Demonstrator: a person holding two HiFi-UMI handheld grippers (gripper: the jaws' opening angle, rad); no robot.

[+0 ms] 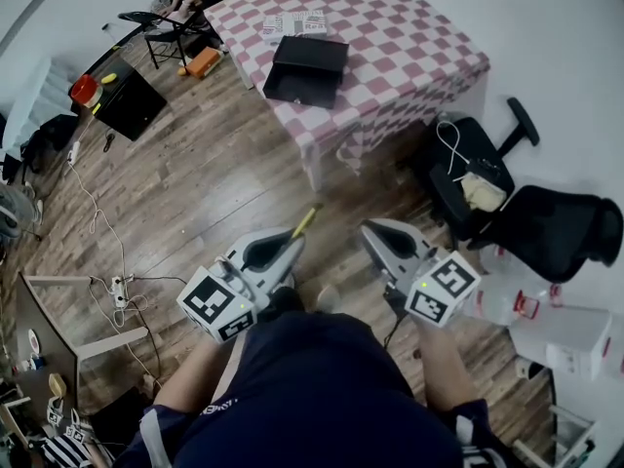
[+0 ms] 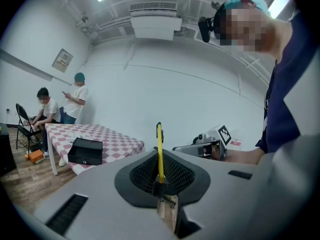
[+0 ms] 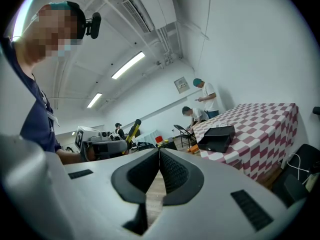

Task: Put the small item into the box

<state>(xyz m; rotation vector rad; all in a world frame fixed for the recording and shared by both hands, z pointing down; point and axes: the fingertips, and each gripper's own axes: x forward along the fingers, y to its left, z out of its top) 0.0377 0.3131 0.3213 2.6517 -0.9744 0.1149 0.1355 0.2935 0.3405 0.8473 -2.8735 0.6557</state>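
Observation:
A thin yellow pen-like item point(image 1: 305, 219) with a dark tip sticks out from my left gripper point(image 1: 292, 242), which is shut on it. In the left gripper view the yellow item point(image 2: 159, 151) stands upright between the pads of the left gripper point(image 2: 161, 176). My right gripper point(image 1: 375, 232) is shut and holds nothing; its jaws meet in the right gripper view point(image 3: 159, 156). Both are held close to the person's body, over the wooden floor. The open black box point(image 1: 307, 68) lies on the pink checked table point(image 1: 409, 47), well ahead of both grippers. The box point(image 3: 216, 139) also shows far off in the right gripper view.
A black office chair point(image 1: 526, 213) stands to the right of the table. A folding chair point(image 1: 161, 27), an orange object point(image 1: 203, 61) and a black case point(image 1: 132, 100) are at the far left. Cables and a power strip point(image 1: 119, 289) lie on the floor at left. Two people are beyond the table.

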